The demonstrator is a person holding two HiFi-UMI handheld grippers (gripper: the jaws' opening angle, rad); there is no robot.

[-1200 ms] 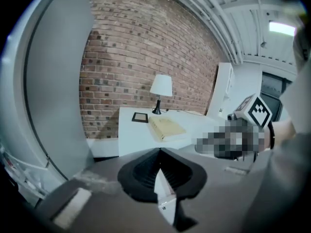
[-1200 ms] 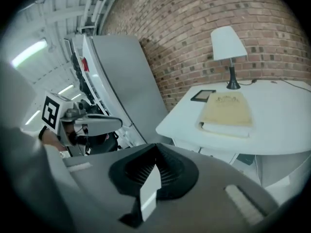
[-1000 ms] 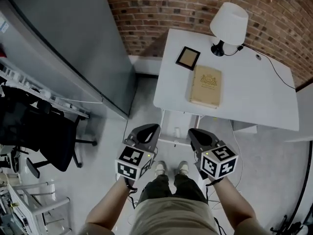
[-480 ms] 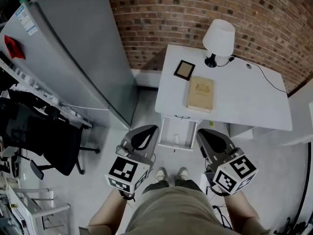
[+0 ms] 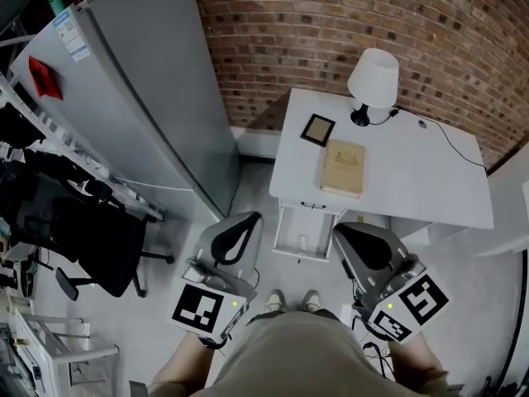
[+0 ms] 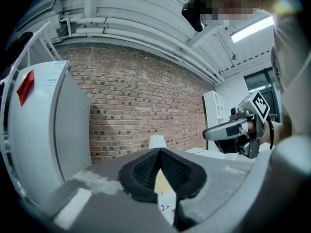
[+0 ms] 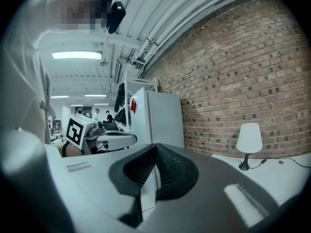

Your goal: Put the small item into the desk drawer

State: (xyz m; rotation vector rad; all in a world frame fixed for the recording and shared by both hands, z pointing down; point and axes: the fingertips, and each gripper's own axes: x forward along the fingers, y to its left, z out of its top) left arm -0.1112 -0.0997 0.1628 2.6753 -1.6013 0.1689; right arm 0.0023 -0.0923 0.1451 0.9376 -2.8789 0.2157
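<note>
The white desk (image 5: 413, 190) stands against the brick wall, and its drawer (image 5: 291, 230) is pulled out at the front left. A small pale item (image 5: 302, 240) lies inside the drawer. My left gripper (image 5: 250, 220) is held low on the near left of the drawer, apart from it, jaws shut and empty. To the drawer's near right my right gripper (image 5: 340, 231) is likewise shut with nothing in it. In the left gripper view the left gripper (image 6: 159, 150) has its pads pressed together. The right gripper (image 7: 155, 147) looks the same in its own view.
On the desk are a white lamp (image 5: 374, 76), a dark picture frame (image 5: 317, 129) and a tan book (image 5: 343, 169). A grey refrigerator (image 5: 140, 98) stands left of the desk, and a black office chair (image 5: 91, 230) is farther left. A cable (image 5: 450, 143) runs across the desk's back right.
Both grippers have drawn back from the drawer toward the person. The view has pulled away from the desk. The drawer stays pulled out.
</note>
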